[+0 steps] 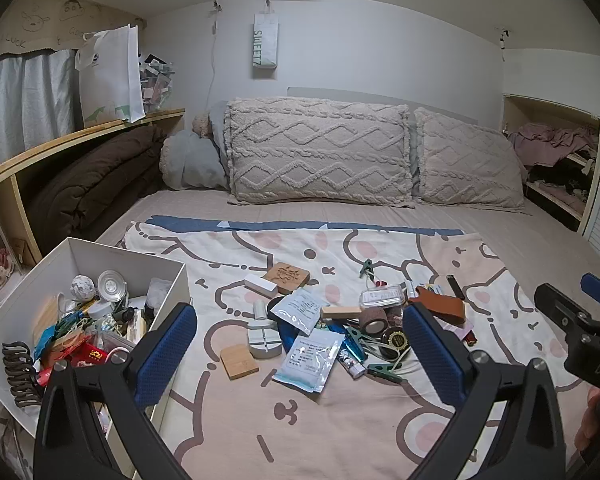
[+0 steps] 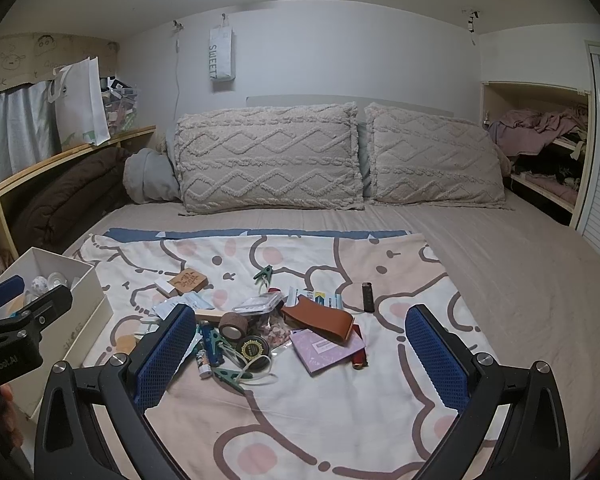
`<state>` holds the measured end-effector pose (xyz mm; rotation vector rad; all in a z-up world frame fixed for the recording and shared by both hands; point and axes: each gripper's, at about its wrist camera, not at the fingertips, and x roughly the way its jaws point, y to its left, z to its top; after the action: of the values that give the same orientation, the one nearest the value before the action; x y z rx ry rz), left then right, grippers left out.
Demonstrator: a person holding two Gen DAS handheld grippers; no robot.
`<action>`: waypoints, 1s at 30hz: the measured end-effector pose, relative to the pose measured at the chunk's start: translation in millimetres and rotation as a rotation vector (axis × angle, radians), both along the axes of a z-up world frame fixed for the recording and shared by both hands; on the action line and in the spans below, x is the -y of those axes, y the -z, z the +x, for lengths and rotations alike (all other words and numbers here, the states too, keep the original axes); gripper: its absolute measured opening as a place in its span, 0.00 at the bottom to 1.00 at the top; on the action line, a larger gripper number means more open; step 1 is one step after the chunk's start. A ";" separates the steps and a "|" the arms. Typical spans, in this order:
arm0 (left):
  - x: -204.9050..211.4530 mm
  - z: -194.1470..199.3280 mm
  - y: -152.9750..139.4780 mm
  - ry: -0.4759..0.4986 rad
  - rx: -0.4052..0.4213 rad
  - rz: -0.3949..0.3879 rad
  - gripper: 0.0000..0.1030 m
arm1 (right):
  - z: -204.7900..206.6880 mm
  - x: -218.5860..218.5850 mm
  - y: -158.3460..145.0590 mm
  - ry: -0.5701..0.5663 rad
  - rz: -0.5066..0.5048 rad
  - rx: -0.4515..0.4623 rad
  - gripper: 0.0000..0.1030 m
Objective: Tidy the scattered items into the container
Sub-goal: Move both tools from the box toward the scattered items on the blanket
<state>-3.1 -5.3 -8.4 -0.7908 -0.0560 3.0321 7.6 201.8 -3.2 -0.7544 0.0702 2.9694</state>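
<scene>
Left wrist view is showing a white box [image 1: 32, 300] at the lower left of the frame, sitting on the bed and already crowded with small items. Right of it, the left gripper [image 1: 300, 344] is hovering with jaws spread wide and empty over the cartoon blanket [image 1: 300, 420]. Between its fingers a wooden block [image 1: 239, 361], foil sachets [image 1: 310, 362] and green clips [image 1: 384, 372] are lying tangled. At the right edge the right gripper [image 2: 300, 344] is also gaping empty, with a brown leather pouch [image 2: 320, 320] and black lighter [image 2: 368, 297] lying ahead.
</scene>
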 end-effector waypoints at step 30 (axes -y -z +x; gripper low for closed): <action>6.1 -2.9 0.4 -0.002 0.015 0.001 1.00 | -3.0 -2.6 1.6 0.001 0.004 0.008 1.00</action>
<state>-6.0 -11.4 -8.8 -0.8145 -0.0589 3.0272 4.6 204.4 -4.8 -0.7657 0.0639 2.9649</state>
